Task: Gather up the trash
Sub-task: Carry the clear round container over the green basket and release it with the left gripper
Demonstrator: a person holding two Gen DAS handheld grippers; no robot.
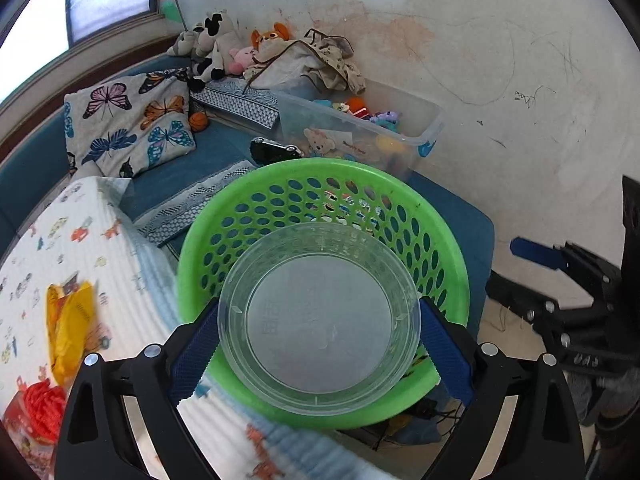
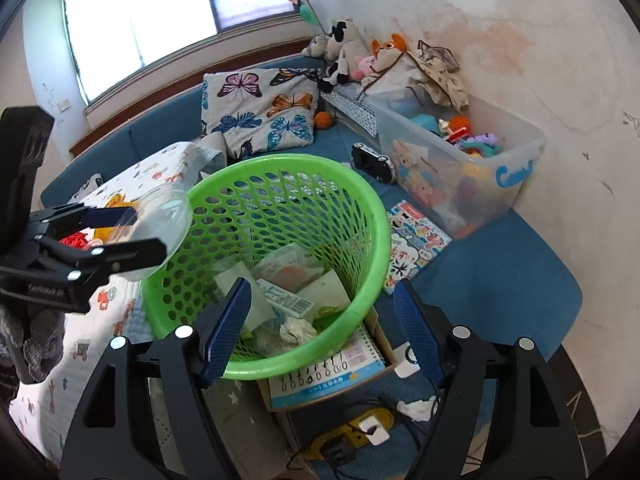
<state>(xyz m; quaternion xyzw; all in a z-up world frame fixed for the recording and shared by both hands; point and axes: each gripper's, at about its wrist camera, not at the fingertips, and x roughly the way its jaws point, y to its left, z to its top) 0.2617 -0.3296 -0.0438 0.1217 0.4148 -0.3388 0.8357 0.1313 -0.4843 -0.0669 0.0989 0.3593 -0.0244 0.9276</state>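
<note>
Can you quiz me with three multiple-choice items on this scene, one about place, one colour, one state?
1. Where is the clear round plastic container?
A. in the toy bin
B. over the perforated plastic basket
C. on the floor

2. What colour is the basket?
A. green
B. red
C. white

3. The right tool is:
A. shut on paper
B. shut on the container
C. open

Answers: 1 B, the left tool grips it above the basket's rim; 2 A, its wall is bright green; 3 C, its fingers stand apart, holding nothing.
</note>
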